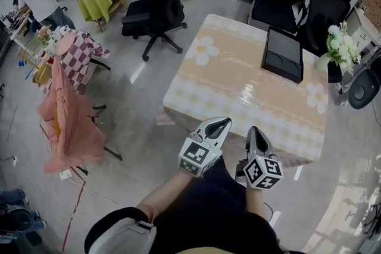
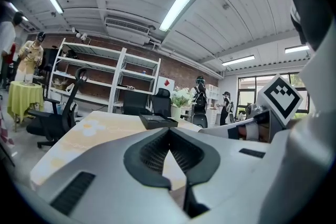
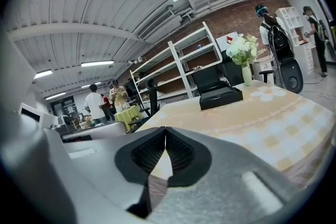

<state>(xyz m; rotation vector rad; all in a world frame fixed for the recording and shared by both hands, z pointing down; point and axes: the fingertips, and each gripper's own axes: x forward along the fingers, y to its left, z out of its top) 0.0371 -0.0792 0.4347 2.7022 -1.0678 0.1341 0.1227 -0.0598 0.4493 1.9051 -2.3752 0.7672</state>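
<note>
Tray, black, rectangular, shallow [image 1: 283, 54], lies at far side of beige flower-print table [image 1: 238, 92], well apart from both tongs | likely stiff, light, slick; take it by a rim | left gripper [image 1: 221, 123] and right gripper [image 1: 253, 131] pressed together, empty | only head view shows its two round recesses; gripper views show its side edge

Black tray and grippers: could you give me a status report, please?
Left gripper and right gripper shut, empty, at near edge of table. Black tray at far side, untouched. Nothing in between.
</note>
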